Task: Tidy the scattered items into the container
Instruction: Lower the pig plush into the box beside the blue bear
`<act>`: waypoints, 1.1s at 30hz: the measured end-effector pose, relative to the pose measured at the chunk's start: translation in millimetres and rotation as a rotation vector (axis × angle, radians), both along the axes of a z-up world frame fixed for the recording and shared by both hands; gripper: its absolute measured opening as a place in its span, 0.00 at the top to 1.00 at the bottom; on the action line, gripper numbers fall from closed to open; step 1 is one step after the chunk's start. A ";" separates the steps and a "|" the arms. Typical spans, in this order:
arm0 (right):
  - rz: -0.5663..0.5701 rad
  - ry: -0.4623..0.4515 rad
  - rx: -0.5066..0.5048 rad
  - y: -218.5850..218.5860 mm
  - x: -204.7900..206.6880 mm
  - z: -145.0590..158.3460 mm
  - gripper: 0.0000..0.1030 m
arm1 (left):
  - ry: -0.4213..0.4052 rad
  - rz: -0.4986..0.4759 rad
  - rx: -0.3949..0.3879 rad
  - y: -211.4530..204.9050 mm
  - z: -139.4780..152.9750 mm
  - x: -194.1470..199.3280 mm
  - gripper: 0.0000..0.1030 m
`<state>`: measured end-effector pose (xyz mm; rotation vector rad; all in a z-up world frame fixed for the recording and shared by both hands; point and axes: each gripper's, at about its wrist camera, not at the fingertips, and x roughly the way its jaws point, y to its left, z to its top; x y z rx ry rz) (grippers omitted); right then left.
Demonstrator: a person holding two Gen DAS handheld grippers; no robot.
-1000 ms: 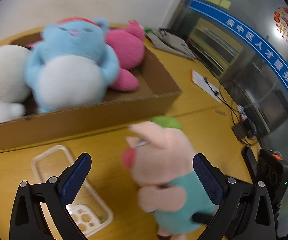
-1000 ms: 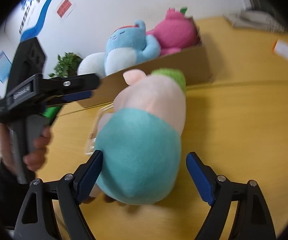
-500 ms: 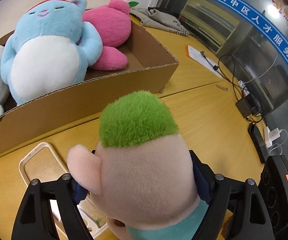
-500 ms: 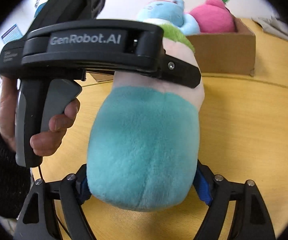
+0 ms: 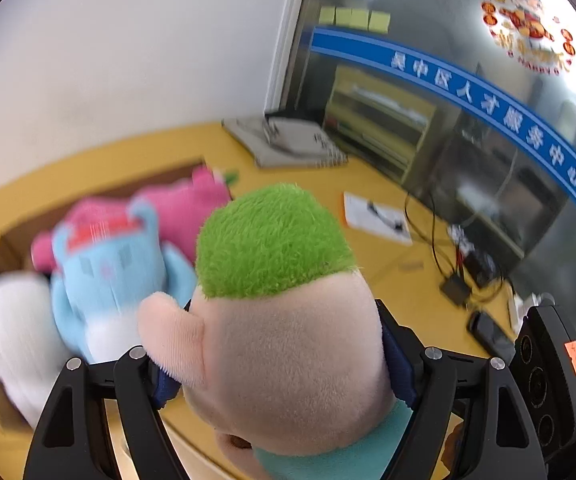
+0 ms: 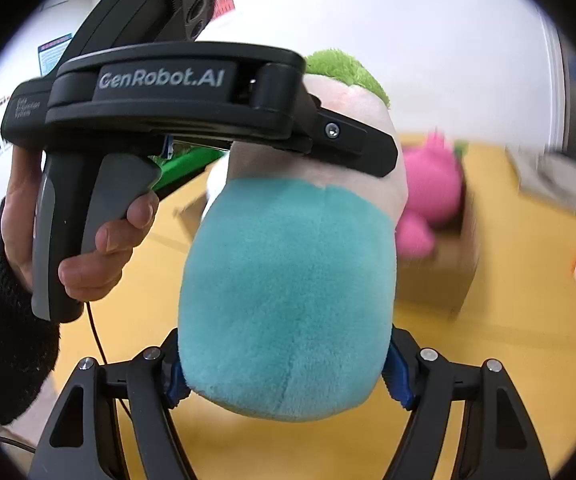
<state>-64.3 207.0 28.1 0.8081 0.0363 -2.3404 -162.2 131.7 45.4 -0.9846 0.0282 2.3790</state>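
White plush (image 5: 16,336): we see it blurred at the left end of the cardboard box (image 5: 8,240).
Blue plush (image 5: 116,276): lies in the box beside the white one.
Pink plush (image 5: 184,208): lies in the box, behind the blue one.
Pig plush (image 5: 288,320): we find it held above the yellow table (image 5: 388,264), near the box, green tuft uppermost.
Left gripper (image 5: 284,364): clenched on the pig's head, blue pads pressing both sides.
Right gripper (image 6: 284,376): closing, pads pressing the pig's teal body.
Hand (image 6: 68,220): grips the left gripper's handle.
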 end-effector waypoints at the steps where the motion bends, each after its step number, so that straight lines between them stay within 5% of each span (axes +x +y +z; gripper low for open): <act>1: -0.001 0.019 -0.002 0.0 -12.5 7.1 0.28 | 0.011 0.007 -0.002 0.2 5.3 -12.0 0.17; 7: -0.017 0.107 0.029 -7.7 -91.9 16.1 0.28 | 0.034 0.014 -0.056 12.2 13.1 -86.7 0.16; 12: -0.064 0.046 0.011 8.9 -143.2 -19.1 0.27 | -0.077 0.002 -0.099 33.6 -32.1 -144.8 0.16; 16: -0.143 -0.052 0.096 16.2 -162.0 -66.1 0.20 | -0.194 -0.015 -0.175 52.0 -82.0 -176.7 0.13; 19: -0.139 -0.022 0.232 9.7 -155.8 -75.7 0.20 | -0.187 -0.034 -0.194 59.5 -95.8 -175.9 0.09; 23: -0.158 -0.036 0.083 42.7 -138.4 -53.6 0.20 | -0.179 -0.035 -0.233 68.6 -106.3 -174.4 0.08; 26: -0.185 -0.021 -0.053 71.5 -138.7 -33.9 0.33 | -0.163 -0.030 -0.252 74.4 -104.8 -171.0 0.08; 29: -0.198 -0.058 -0.033 74.1 -154.6 -40.9 0.54 | -0.157 -0.011 -0.218 67.4 -93.4 -167.4 0.08; 33: -0.183 -0.118 -0.061 59.4 -159.7 -59.5 0.59 | -0.096 0.031 -0.152 44.2 -61.5 -158.5 0.08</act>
